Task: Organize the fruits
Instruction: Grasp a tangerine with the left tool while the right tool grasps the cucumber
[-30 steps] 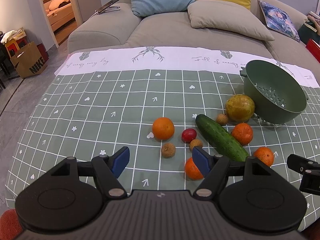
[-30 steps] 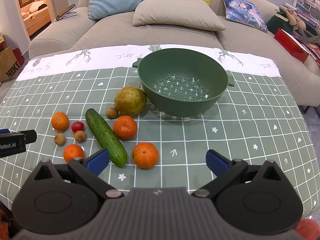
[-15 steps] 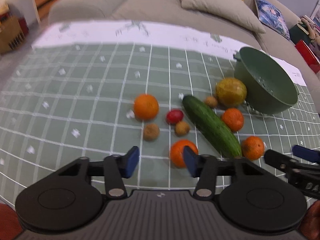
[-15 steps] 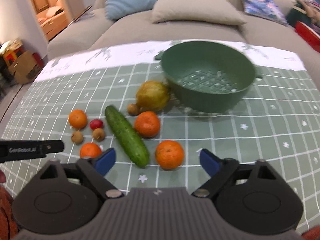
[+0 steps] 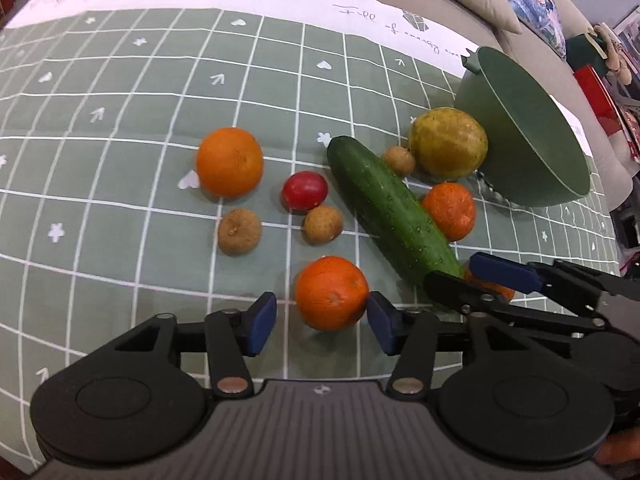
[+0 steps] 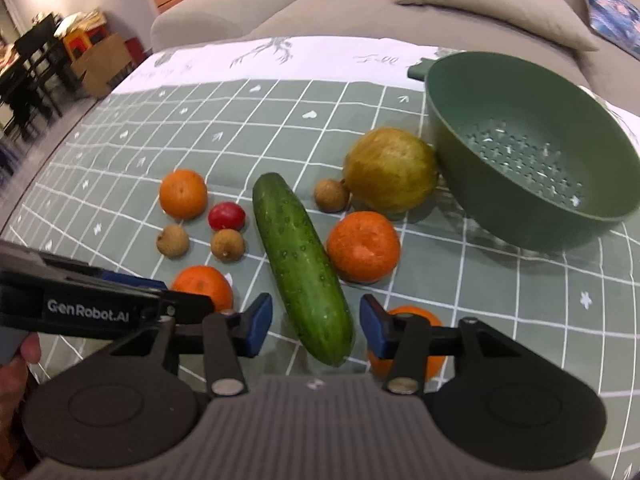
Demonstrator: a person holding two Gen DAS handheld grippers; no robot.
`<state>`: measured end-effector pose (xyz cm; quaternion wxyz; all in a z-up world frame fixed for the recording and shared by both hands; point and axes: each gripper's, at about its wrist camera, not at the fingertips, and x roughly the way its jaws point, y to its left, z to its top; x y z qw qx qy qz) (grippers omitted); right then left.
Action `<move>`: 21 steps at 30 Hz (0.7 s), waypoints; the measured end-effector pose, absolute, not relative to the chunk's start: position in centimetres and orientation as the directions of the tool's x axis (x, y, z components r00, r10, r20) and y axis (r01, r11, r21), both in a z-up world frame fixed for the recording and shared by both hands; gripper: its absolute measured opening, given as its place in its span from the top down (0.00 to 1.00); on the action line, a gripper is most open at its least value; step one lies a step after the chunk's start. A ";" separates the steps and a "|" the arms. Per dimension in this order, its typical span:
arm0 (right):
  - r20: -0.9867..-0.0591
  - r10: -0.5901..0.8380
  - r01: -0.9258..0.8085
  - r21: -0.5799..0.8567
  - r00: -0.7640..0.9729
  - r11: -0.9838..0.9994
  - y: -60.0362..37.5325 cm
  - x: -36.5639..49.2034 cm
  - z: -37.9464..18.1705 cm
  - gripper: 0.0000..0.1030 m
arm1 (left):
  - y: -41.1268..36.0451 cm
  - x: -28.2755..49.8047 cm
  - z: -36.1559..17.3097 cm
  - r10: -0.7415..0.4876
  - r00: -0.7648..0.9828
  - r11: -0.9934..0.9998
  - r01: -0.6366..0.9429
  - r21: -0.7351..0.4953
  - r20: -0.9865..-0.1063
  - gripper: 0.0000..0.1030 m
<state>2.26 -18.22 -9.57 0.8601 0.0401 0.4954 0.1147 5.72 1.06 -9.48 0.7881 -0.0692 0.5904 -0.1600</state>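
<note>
Fruits lie on a green checked tablecloth (image 5: 120, 160). My left gripper (image 5: 322, 322) is open, its blue pads on either side of the near orange (image 5: 331, 293), a gap on the left. My right gripper (image 6: 316, 330) is open around the near end of the cucumber (image 6: 300, 260), without touching it. The cucumber also shows in the left wrist view (image 5: 390, 210). Another orange (image 6: 408, 340) sits partly hidden behind the right finger. A green colander (image 6: 528, 148) stands empty at the right, beside a big yellow-green fruit (image 6: 390, 170).
More oranges (image 5: 230, 161) (image 6: 363, 246), a small red fruit (image 5: 305, 191) and brown longans (image 5: 239, 231) (image 5: 323, 224) (image 6: 331, 195) lie around the cucumber. A sofa with cushions (image 6: 480, 0) stands behind the table. The table edge falls off at the left.
Both grippers have moved down and forward toward the fruit. The left now brackets the near orange; the right has narrowed and shifted left to the cucumber's end.
</note>
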 end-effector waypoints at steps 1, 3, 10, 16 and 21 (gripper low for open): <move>-0.845 0.237 -0.165 0.179 0.479 0.970 -18.3 2.5 -9.8 0.57 | 1.0 5.9 -9.5 -0.339 0.243 0.937 0.176 -0.302 -0.909 0.40; -0.847 0.248 -0.172 0.187 0.471 0.967 -18.6 2.8 -10.2 0.57 | 0.9 6.3 -9.8 -0.349 0.229 0.933 0.176 -0.313 -0.909 0.41; -0.831 0.338 -0.219 0.266 0.441 0.939 -20.0 3.5 -10.7 0.59 | 0.5 6.9 -10.4 -0.380 0.194 0.922 0.156 -0.354 -0.905 0.42; -0.825 0.353 -0.258 0.260 0.440 0.930 -20.0 3.5 -10.2 0.59 | 0.2 7.2 -10.6 -0.377 0.202 0.924 0.149 -0.352 -0.904 0.43; -0.826 0.351 -0.311 0.227 0.440 0.923 -18.8 3.4 -9.6 0.59 | 0.5 6.9 -10.5 -0.364 0.208 0.929 0.151 -0.338 -0.908 0.55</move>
